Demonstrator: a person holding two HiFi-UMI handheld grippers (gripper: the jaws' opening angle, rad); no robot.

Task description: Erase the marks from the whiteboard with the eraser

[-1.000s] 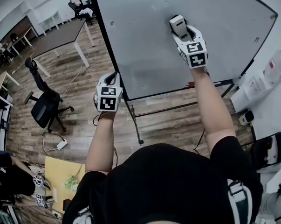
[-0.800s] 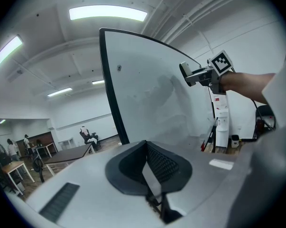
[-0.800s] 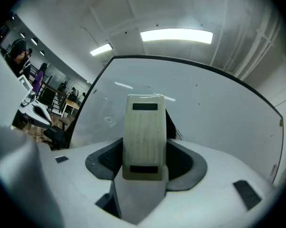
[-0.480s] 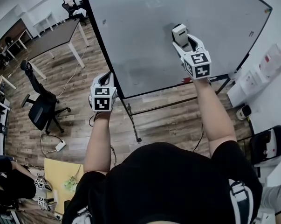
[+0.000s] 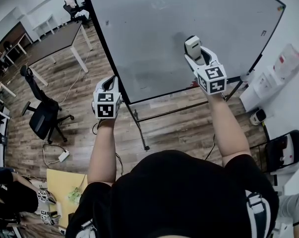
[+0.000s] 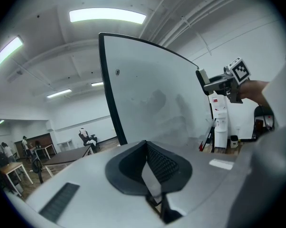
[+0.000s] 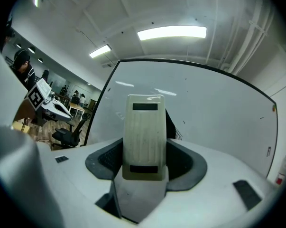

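Observation:
The whiteboard (image 5: 154, 38) stands upright on a wheeled frame in front of me, with faint grey smudges on its surface (image 6: 157, 99). My right gripper (image 5: 194, 52) is shut on a cream eraser (image 5: 192, 46) and holds it against the lower right of the board. In the right gripper view the eraser (image 7: 143, 137) stands upright between the jaws, with small dark marks (image 7: 182, 123) on the board just behind it. My left gripper (image 5: 110, 82) is shut on nothing and hangs off the board's lower left corner. Its jaws (image 6: 147, 160) point at the board's black edge.
The board's stand legs (image 5: 140, 128) reach toward me over the wood floor. A black office chair (image 5: 42, 119) and a long desk (image 5: 57, 39) are to the left. White boxes (image 5: 266, 86) stand to the right. A yellow table (image 5: 65, 187) is low at the left.
My right gripper has slid the eraser down the board, toward its lower edge. The left gripper has drifted slightly left and stays shut.

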